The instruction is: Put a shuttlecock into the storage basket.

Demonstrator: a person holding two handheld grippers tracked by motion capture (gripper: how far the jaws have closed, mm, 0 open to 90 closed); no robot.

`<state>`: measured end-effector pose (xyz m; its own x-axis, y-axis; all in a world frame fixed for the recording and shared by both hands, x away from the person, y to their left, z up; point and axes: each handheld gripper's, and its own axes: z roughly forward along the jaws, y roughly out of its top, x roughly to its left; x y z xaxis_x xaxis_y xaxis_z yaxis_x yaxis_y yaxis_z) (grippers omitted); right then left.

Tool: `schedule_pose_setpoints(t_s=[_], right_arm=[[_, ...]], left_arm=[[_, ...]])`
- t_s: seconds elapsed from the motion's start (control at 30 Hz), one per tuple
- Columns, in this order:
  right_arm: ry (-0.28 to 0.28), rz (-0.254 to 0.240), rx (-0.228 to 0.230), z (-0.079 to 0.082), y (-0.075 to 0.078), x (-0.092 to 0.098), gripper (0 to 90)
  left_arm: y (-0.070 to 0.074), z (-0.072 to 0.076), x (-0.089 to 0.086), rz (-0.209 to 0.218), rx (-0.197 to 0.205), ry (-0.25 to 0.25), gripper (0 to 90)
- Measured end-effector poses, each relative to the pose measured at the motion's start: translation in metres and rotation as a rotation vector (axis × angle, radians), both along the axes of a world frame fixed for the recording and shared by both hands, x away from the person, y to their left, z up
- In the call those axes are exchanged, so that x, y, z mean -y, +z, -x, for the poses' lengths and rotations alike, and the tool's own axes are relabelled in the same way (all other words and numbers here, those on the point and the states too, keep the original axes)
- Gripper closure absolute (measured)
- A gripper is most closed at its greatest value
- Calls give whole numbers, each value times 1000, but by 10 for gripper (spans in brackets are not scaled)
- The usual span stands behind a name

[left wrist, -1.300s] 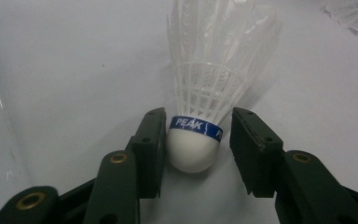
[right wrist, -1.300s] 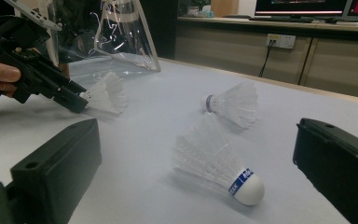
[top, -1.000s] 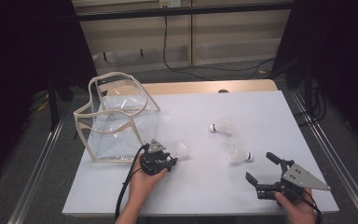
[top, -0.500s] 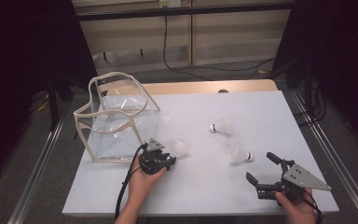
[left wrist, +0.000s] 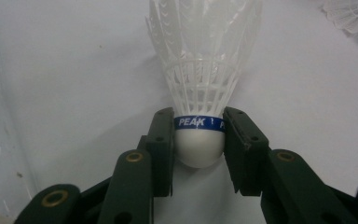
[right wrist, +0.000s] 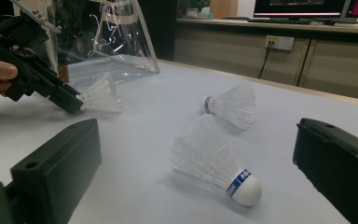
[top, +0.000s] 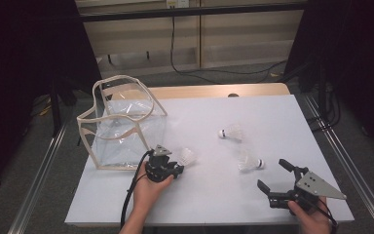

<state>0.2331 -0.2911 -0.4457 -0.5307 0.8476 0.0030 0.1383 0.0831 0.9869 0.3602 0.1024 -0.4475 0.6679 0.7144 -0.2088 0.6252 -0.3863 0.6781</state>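
A white shuttlecock [left wrist: 200, 70] with a blue band lies on the white table [top: 272, 112] beside the clear bag. My left gripper [left wrist: 199, 140] has just been closing, and its pads now press on both sides of the shuttlecock's cork. In the high view the left gripper [top: 177, 168] points right, with the feathers [top: 187, 156] sticking out past it. My right gripper [top: 272, 174] rests open at the front right. Between and beyond its wide jaws [right wrist: 198, 140] lies a second shuttlecock [right wrist: 212, 163], untouched. A third shuttlecock [right wrist: 233, 105] lies farther back.
A clear plastic bag with cream trim [top: 119, 126] stands open at the table's left, just behind the left hand. The two loose shuttlecocks [top: 231, 131] [top: 249, 162] lie right of centre. Metal rails run along both sides of the table.
The left gripper's jaws have drawn in on the shuttlecock's cork. Both hands have kept their places, and the loose shuttlecocks have not moved.
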Motion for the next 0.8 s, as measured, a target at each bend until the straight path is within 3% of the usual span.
schedule_pose_setpoints(t_s=[0.2,0.3,0.8], right_arm=[[2,-1,1,0,0,0,6],[4,-3,1,0,0,1,6],[-2,-12,0,1,0,2,6]], left_arm=[[5,1,1,29,-24,-1,655],[10,3,0,63,-45,1,655],[25,4,3,53,-40,-26,656]])
